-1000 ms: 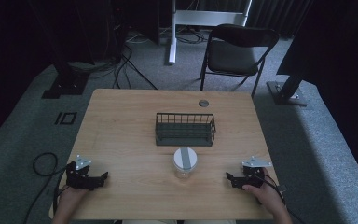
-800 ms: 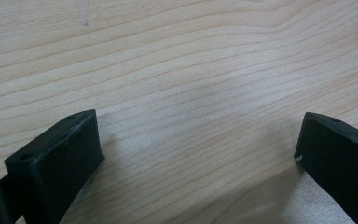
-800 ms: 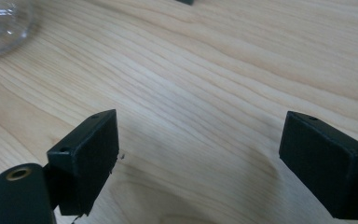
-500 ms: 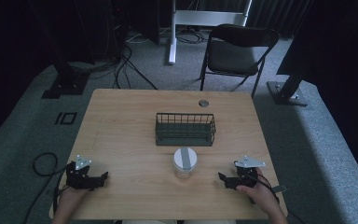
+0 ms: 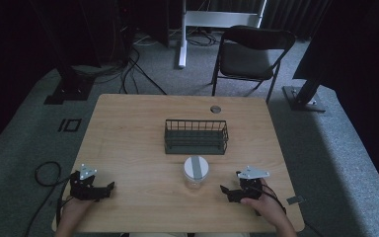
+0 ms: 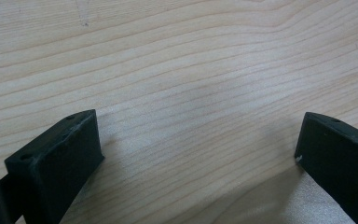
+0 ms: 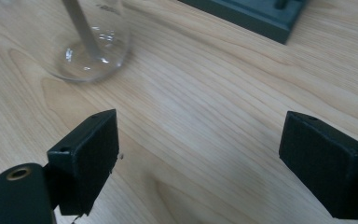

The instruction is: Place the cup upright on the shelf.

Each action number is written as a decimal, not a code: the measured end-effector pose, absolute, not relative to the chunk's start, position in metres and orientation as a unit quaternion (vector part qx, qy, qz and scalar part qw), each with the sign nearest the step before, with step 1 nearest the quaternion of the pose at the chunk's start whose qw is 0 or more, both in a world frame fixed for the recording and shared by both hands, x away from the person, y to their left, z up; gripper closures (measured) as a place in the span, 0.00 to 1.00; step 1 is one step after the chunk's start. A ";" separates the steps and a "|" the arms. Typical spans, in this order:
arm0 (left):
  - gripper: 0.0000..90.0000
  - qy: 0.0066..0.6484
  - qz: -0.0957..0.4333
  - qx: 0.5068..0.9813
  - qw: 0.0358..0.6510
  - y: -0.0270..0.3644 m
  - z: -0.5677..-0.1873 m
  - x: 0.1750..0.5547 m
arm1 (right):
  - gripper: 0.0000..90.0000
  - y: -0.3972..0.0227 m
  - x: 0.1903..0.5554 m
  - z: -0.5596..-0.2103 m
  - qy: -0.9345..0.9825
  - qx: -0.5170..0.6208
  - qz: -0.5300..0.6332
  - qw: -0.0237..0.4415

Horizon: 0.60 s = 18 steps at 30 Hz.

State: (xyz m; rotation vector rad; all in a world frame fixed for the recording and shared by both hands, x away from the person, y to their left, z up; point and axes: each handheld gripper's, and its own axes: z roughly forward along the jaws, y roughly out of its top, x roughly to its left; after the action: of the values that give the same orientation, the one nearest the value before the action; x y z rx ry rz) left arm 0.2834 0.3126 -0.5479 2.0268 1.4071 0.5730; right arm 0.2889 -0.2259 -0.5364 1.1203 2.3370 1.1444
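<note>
Grey carpet, a folding chair (image 5: pixel 250 54) and loose cables surround a pale wooden table (image 5: pixel 128 133) that carries very little, so both hands have free room to work. Near the middle of the table stands a dark wire basket (image 5: pixel 196 137), and just on the near side of it, apart from it, stands a clear glass jar (image 5: pixel 196 171) with a pale lid and a grey strip across it. Placed there, the jar is an easy reach for either hand.

At the near right, the right gripper (image 5: pixel 230 191) lies low on the wood, pointing left toward the jar, jaws spread wide with only bare wood between them. In the right gripper view the jar's glass base (image 7: pixel 91 51) sits ahead and to the left, well short of the jaws, with a corner of the basket (image 7: pixel 256 14) beyond. That wide spread looks like readiness to take the jar round its body.

At the near left, the left gripper (image 5: pixel 109 188) rests on the table, jaws likewise spread over bare wood, probably parked until needed.
</note>
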 end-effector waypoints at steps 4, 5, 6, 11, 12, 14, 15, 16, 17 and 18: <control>0.01 0.530 0.216 0.763 0.300 0.313 -0.548 0.283 | 0.15 -0.217 0.288 -0.537 0.817 0.382 0.406 0.149; 0.01 0.530 0.216 0.763 0.300 0.313 -0.548 0.283 | 0.15 -0.214 0.287 -0.537 0.817 0.380 0.407 0.147; 0.01 0.530 0.216 0.763 0.300 0.313 -0.548 0.283 | 0.15 -0.212 0.287 -0.537 0.819 0.376 0.408 0.145; 0.01 0.529 0.216 0.764 0.300 0.313 -0.548 0.283 | 0.14 -0.203 0.286 -0.536 0.820 0.366 0.414 0.146; 0.01 0.529 0.216 0.764 0.300 0.313 -0.548 0.283 | 0.14 -0.203 0.286 -0.536 0.820 0.366 0.414 0.146; 0.01 0.529 0.216 0.764 0.300 0.313 -0.548 0.283 | 0.14 -0.198 0.285 -0.534 0.822 0.358 0.417 0.147; 0.01 0.529 0.216 0.764 0.300 0.313 -0.548 0.283 | 0.14 -0.196 0.285 -0.534 0.822 0.357 0.419 0.146; 0.01 0.529 0.216 0.764 0.300 0.313 -0.548 0.283 | 0.14 -0.195 0.285 -0.533 0.824 0.352 0.421 0.145; 0.01 0.529 0.216 0.764 0.299 0.313 -0.548 0.283 | 0.14 -0.193 0.285 -0.533 0.824 0.349 0.423 0.143; 0.01 0.529 0.216 0.764 0.300 0.313 -0.548 0.283 | 0.14 -0.192 0.286 -0.533 0.823 0.348 0.426 0.142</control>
State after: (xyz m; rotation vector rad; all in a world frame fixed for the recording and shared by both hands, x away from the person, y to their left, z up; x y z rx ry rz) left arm 0.2834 0.3125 -0.5479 2.0281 1.4055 0.5726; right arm 0.2856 -0.1916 -0.5326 1.0045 2.3756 1.2281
